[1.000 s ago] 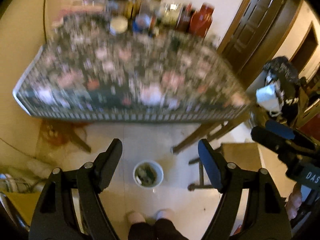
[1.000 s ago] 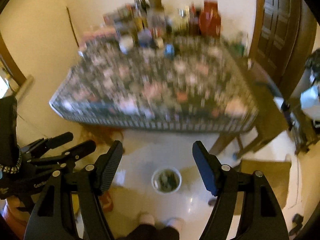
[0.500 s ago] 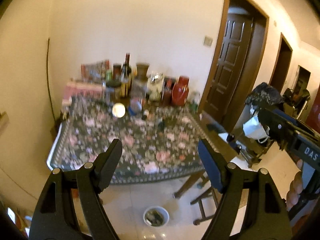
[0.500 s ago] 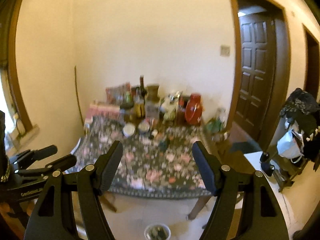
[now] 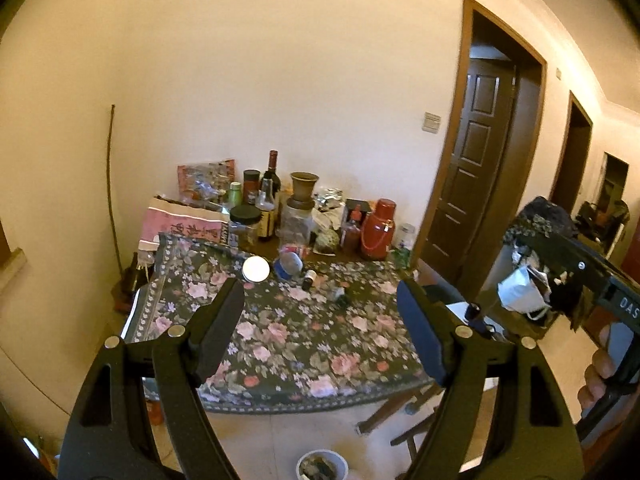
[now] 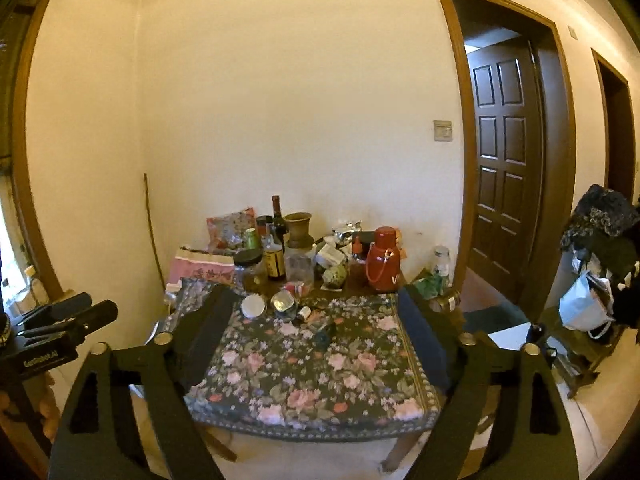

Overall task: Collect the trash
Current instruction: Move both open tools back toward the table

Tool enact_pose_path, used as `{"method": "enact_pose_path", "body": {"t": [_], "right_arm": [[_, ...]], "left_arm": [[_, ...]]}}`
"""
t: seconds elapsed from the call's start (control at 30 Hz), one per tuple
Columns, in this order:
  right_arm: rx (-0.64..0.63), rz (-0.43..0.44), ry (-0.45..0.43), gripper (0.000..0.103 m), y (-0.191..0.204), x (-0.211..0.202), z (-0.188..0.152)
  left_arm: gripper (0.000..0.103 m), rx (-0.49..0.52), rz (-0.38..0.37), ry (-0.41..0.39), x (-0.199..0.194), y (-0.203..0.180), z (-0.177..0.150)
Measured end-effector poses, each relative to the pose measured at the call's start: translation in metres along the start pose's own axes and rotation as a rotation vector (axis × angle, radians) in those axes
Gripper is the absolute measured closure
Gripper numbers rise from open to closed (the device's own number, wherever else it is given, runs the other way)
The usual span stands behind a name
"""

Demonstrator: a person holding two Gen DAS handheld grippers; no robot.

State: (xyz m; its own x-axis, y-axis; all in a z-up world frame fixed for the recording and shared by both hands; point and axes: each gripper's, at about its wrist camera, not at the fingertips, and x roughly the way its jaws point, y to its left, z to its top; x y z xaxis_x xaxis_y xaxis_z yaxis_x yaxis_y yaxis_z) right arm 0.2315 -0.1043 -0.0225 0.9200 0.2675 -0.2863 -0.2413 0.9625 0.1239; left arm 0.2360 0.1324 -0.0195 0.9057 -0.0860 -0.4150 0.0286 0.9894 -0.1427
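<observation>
A table with a dark floral cloth stands ahead against the wall. Small loose items lie on it: a white round lid, a crushed can, a small bottle and a dark crumpled piece. A white bin holding trash stands on the floor below. My left gripper is open and empty, well short of the table. My right gripper is open and empty too.
Bottles, jars, a brown vase and a red thermos crowd the table's back. A dark wooden door is on the right. A rack with bags and a white mask stands at far right.
Both grippers have tilted up from the floor and bin to look across the table and wall. The jaws have stayed open.
</observation>
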Motion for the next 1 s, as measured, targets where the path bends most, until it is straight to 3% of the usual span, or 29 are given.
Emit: {"method": "enact_pose_path", "body": {"t": [0.13,0.33,0.53,0.8,1.0], "right_arm": [[-0.033,0.001,0.024,0.009,-0.010,0.029,0.005],[-0.089,0.027,0.103,0.009,-0.027,0.077,0.017],[-0.118,0.107,0.216,0.009,-0.045,0.134,0.022],[-0.063,0.145,0.358,0.009,-0.054,0.200,0.023],[0.011,0.129,0.465,0.009,-0.051,0.251,0.015]], "left_arm": [[0.025,-0.019,0.033,0.015,0.034,0.004,0.012],[0.025,-0.069,0.073,0.057,0.089,0.006,0.031],[0.017,-0.124,0.163,0.088,0.142,0.007,0.040],[0.016,-0.147,0.221,0.194,0.216,0.021,0.041],[0.016,-0.148,0.195,0.285,0.282,0.054,0.039]]}}
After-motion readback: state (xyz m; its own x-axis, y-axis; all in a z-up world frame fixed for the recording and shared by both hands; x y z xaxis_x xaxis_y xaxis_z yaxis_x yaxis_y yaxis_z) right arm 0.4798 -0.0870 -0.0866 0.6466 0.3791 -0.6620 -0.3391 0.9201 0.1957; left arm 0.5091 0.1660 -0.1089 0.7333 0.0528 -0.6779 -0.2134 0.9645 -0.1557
